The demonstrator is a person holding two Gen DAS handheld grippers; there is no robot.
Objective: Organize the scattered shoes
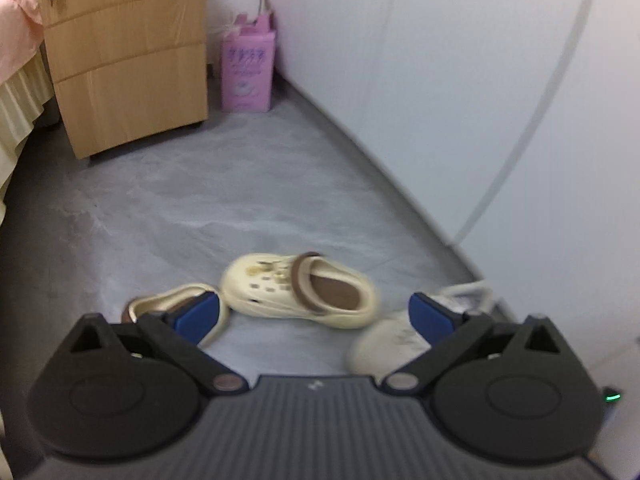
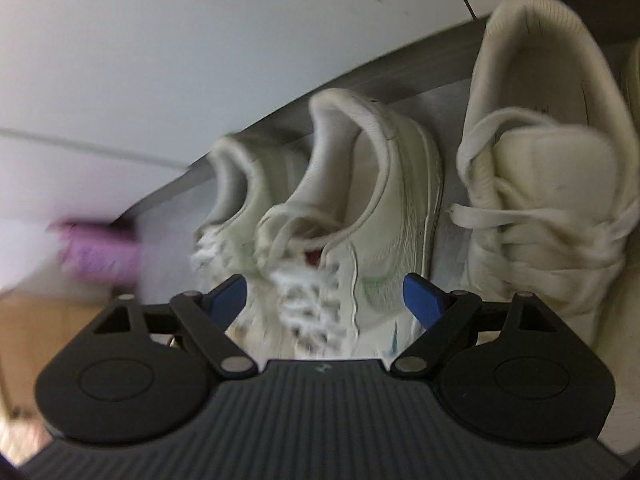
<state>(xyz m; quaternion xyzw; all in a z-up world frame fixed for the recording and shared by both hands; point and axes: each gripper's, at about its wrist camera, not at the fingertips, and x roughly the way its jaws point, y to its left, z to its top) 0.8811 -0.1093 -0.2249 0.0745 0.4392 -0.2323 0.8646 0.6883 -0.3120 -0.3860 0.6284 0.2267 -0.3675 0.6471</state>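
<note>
While shoes sit scattered, both claws gape empty.
Left claw (image 1: 314,312) faces clog (image 1: 300,290); right claw (image 2: 324,298) straddles sneaker (image 2: 352,216), not gripping.

Grey mottled floor (image 1: 208,184) met plain white wall (image 1: 440,80). Wooden drawer cabinet (image 1: 128,60) stood beside pink box (image 1: 248,72) by wall. Pink bed cover (image 1: 16,24) at left edge.
</note>
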